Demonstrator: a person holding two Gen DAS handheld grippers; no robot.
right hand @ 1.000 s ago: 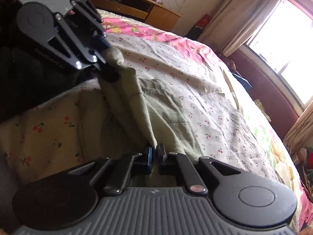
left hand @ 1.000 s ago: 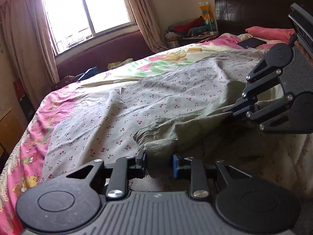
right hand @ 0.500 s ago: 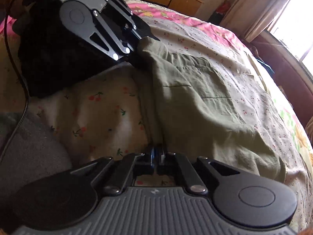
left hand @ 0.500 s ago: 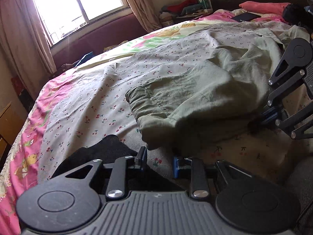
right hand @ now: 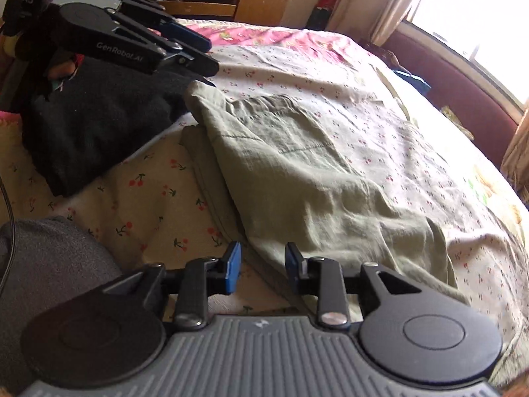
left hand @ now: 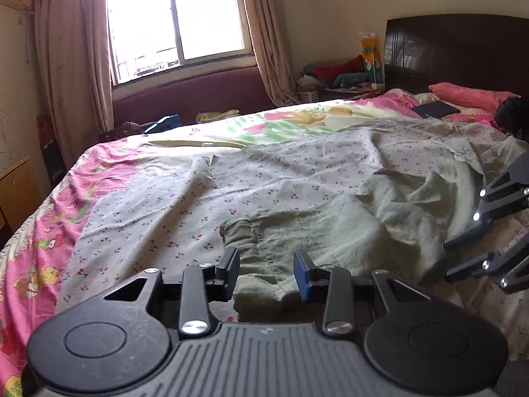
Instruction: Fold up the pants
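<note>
Bedroom: bed point(left hand: 139, 198) under a cherry-print sheet, window point(left hand: 175, 16) at upper centre of the left wrist view, dark headboard point(left hand: 456, 49) at upper right.

Pants point(right hand: 297, 165): olive green, lying on the bed, centre of the right wrist view; one layer laid over another, edges uneven, surface rumpled; gathered waistband point(left hand: 238, 231) at lower centre of the left wrist view.

Left claw point(left hand: 266, 273): wide, empty, straddling the waistband end at lower centre. Seen also at upper left of the right wrist view, above a black garment point(right hand: 96, 125).

Right claw point(right hand: 263, 263): wide, empty, lower centre, just over the near edge of the pants.

Step in hand, as judged: release after a first fold, with the garment doubled on the bed.

Next move, as judged: fresh grips on one end of the doubled pants, then a carry across toward the other end; smoothing of the ridges first would help.

Change from a second ago: both claws then narrow and pinching the cloth, the pants lifted and draped between them; half a second ago, right claw pinched shut, cloth nearly down; now both parted and the pants at rest.
</note>
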